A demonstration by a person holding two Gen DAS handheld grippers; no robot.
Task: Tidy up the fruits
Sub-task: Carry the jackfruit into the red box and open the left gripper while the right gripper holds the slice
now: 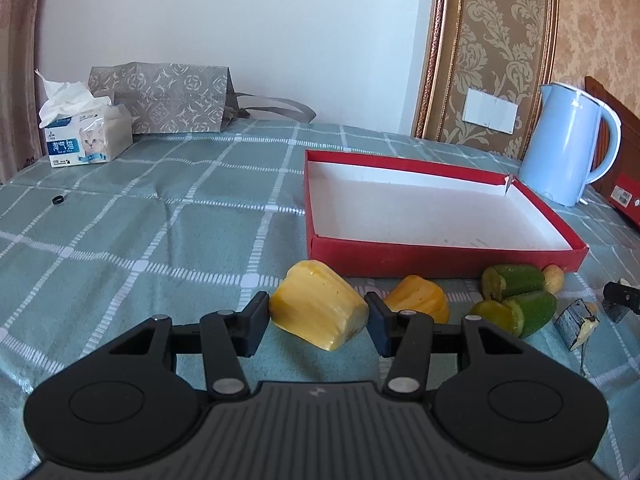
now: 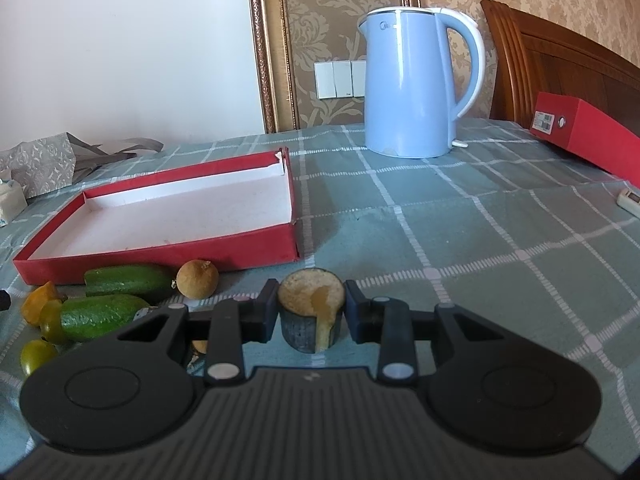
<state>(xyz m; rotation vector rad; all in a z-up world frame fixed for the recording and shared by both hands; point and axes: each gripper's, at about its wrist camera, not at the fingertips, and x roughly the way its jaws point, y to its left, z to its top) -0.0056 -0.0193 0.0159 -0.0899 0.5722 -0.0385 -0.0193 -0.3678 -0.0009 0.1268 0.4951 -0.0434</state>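
Observation:
A red tray with a white floor lies empty on the checked cloth. In the left wrist view my left gripper has its pads against both sides of a big yellow fruit piece. A smaller orange-yellow piece, two green fruit halves and a small brown round fruit lie in front of the tray. In the right wrist view my right gripper is closed around a dark cylindrical piece with a pale cut top. Green halves and the brown fruit lie to its left.
A blue kettle stands behind the tray. A tissue box and a grey bag sit at the far left. A small black ring lies on the cloth. A red box and a white remote are at the right.

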